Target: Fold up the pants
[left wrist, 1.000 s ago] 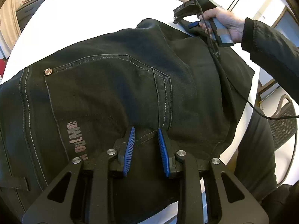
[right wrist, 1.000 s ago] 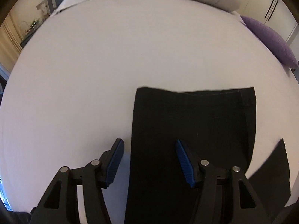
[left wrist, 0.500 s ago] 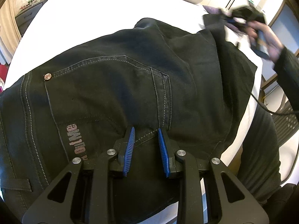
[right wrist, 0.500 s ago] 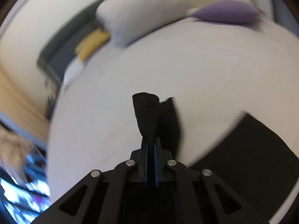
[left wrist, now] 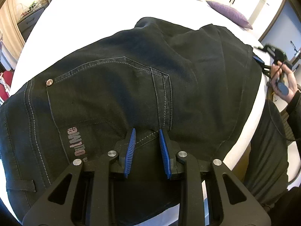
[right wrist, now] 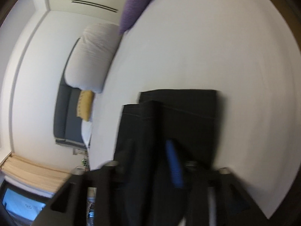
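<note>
While the left gripper [left wrist: 146,137] pressed down near the seat of the pants [left wrist: 131,86], its blue pads stood a narrow gap apart with a ridge of stitched seam between them; whether they actually pinched that ridge could not be told. Out from those fingers the dark pants spread over the white bed [left wrist: 94,15], waistband end toward nine o'clock, the long axis running across to three o'clock, where the legs were doubled back. A back pocket with a rivet sat at ten o'clock of the pads.

At three o'clock in that same left wrist view, small and cut by the rim, the right gripper [left wrist: 260,60] showed in the person's hand [left wrist: 284,82], just off the pants' edge.

The right wrist view was rolled sideways and smeared. The right gripper's jaws were opening; one blue pad [right wrist: 174,165] was clear, the other lost against dark cloth. The folded leg ends lay ahead at twelve o'clock, hems stacked. Only this view showed the white pillow [right wrist: 92,56] and yellow cushion [right wrist: 85,105]; the purple cushion [right wrist: 137,3] appeared in both.
</note>
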Demonstrator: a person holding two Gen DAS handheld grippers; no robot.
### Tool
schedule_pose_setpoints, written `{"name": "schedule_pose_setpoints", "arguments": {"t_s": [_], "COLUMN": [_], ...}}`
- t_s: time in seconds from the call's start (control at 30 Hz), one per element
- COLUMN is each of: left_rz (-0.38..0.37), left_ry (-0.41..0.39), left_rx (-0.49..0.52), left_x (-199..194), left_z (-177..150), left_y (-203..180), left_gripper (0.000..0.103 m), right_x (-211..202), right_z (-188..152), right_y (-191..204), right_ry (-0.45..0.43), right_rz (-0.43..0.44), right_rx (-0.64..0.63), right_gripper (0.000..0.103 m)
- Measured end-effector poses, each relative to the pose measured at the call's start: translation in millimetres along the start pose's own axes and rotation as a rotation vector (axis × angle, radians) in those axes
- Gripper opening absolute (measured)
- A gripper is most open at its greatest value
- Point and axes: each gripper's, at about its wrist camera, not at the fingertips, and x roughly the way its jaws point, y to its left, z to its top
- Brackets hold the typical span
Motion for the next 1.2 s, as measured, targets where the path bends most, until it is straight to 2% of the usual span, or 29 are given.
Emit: {"name": "schedule_pose_setpoints", "arguments": {"t_s": [0.07, 0.13, 0.23, 0.27, 0.33, 0.4, 0.47, 0.5, 0.8, 0.93, 1.2], "left_rz": [0.005, 0.010, 0.013, 0.013, 0.014, 0.013, 0.013, 0.013, 0.000, -0.004, -0.005], "left_ry": [0.002, 0.002, -0.001, -0.001, -0.002, -0.001, 0.000, -0.001, -0.001, -0.001, -0.003], "left_rx": [-0.001, -0.002, -0.002, -0.002, -0.002, -0.001, -0.001, -0.001, -0.012, -0.008, -0.006], "left_x": [1.7, 4.3, 5.9, 5.8, 6.4, 5.1, 5.1, 4.8, 4.2, 3.6, 2.8], "left_z": [1.6, 2.2, 0.9, 0.7, 0.1, -1.5, -2.0, -2.0, -2.3, -1.1, -1.3], "left_y": [-3.6, -5.7, -7.2, -7.3, -8.8, -7.1, -7.7, -7.4, -2.4, -2.0, -3.0], "left_gripper": [0.025, 0.025, 0.025, 0.025, 0.025, 0.025, 0.025, 0.025, 0.025, 0.025, 0.025], "right_x": [8.7, -2.7, 5.0, 7.9, 11.2, 20.2, 25.3, 23.2, -44.0, -44.8, -53.3], "right_z": [-1.6, 1.0, 7.8, 10.6, 15.0, 19.0, 21.6, 21.8, 15.0, 18.7, 20.4], "right_y": [12.5, -0.2, 0.6, 2.1, 4.0, 2.5, -6.9, -12.1, -39.4, -64.6, -56.9], "right_ry": [-0.001, 0.011, 0.022, 0.026, 0.039, 0.070, 0.093, 0.087, -0.071, -0.056, -0.067], "right_rz": [-0.003, -0.036, -0.081, -0.089, -0.102, -0.117, -0.124, -0.120, -0.107, -0.110, -0.151], "right_rx": [-0.025, -0.053, -0.031, -0.032, -0.048, -0.051, -0.016, 0.003, 0.059, 0.111, 0.088], "right_gripper": [0.075, 0.076, 0.076, 0.073, 0.058, 0.022, 0.008, 0.005, 0.004, 0.002, 0.002]}}
